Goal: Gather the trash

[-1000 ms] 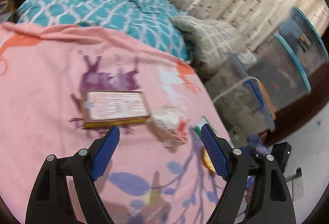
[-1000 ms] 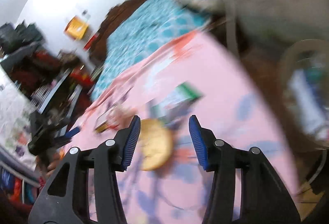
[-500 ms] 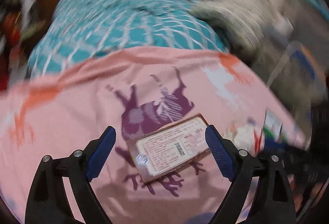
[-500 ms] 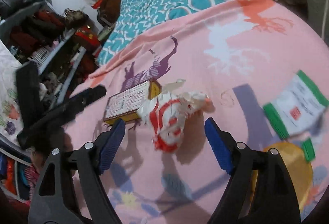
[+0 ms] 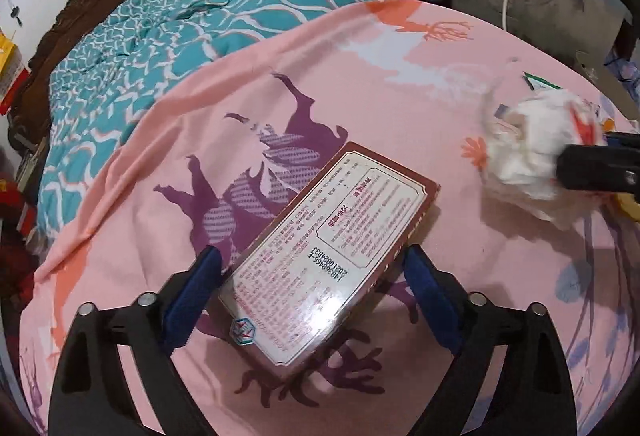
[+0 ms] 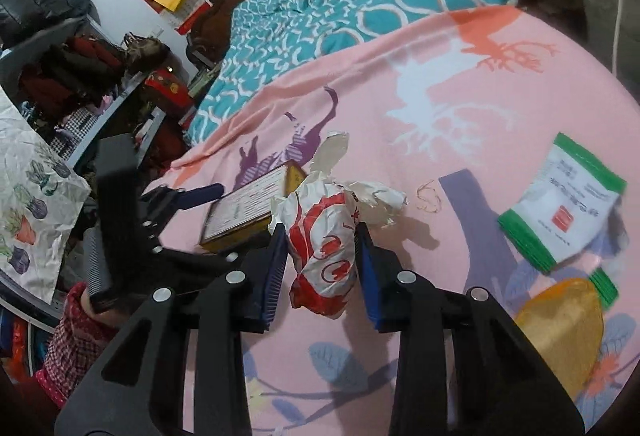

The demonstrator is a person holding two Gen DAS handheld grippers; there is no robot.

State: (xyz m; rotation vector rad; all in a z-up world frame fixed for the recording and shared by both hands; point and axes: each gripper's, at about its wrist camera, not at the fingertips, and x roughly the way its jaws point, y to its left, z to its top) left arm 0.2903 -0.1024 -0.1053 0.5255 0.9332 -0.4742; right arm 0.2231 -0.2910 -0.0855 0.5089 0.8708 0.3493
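A pink sheet (image 5: 400, 96) covers the bed, and the trash lies on it. The left claw (image 5: 308, 276) is wide, with its fingers on both sides of a flat box (image 5: 332, 248), not yet pressing it. The right claw (image 6: 320, 236) is narrow and holds a crumpled red-and-white wrapper (image 6: 324, 236); a green-edged packet (image 6: 560, 204) lies near.

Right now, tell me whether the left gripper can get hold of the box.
Probably yes. The left gripper is open with a finger on either side of the box, nothing between them. The crumpled wrapper sits off to the right, clear of it.
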